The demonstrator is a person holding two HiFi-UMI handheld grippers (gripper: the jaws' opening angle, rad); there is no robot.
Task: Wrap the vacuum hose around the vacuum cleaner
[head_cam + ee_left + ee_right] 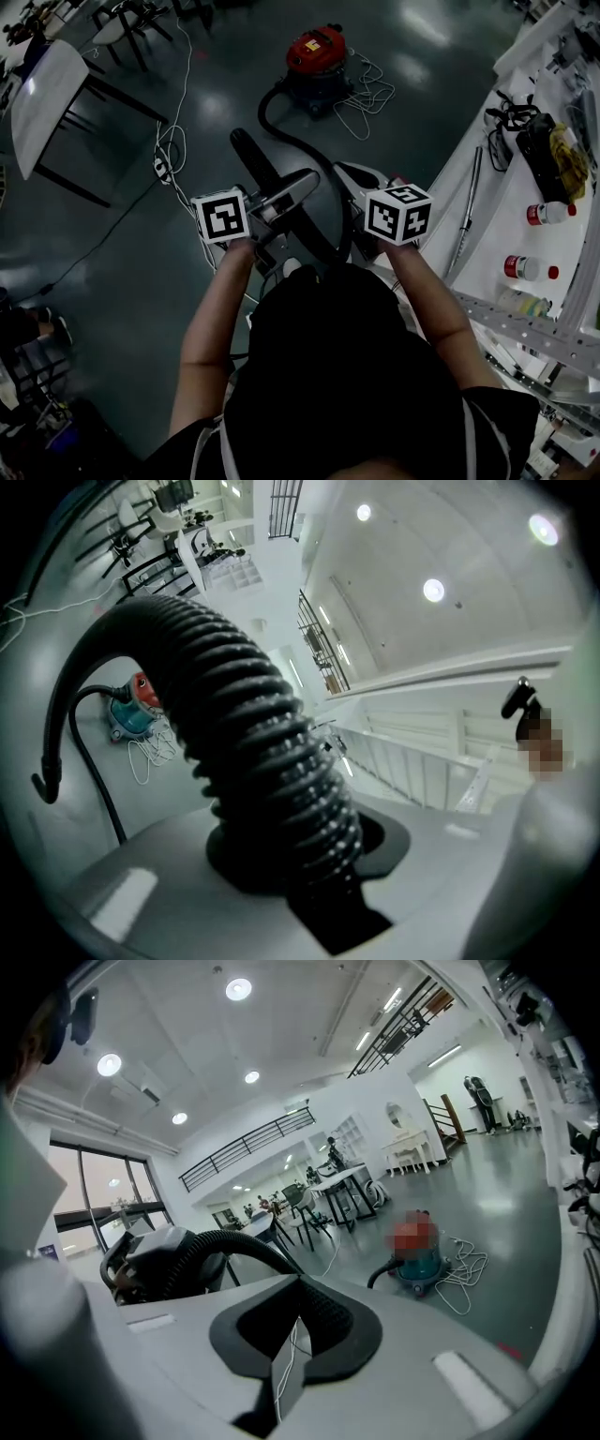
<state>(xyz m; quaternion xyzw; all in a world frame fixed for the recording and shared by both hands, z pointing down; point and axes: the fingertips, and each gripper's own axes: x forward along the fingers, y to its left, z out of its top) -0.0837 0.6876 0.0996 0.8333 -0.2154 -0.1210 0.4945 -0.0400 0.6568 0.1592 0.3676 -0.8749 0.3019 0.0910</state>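
Vacuum hose (262, 761) looks black, ribbed, and arched.

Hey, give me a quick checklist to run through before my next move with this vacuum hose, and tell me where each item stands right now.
1. Left gripper holding the hose: ok, its jaws are closed on the ribbed hose.
2. Right gripper free for a second hold: ok, jaws shut, nothing between them.
3. Hose leads to the vacuum cleaner: ok, it runs across the floor to the red body.
4. Hose wound round the vacuum cleaner: not ok, no turn lies around it.
5. White cord out of the wrap's way: not ok, it lies in loose loops on the floor beside the vacuum cleaner.
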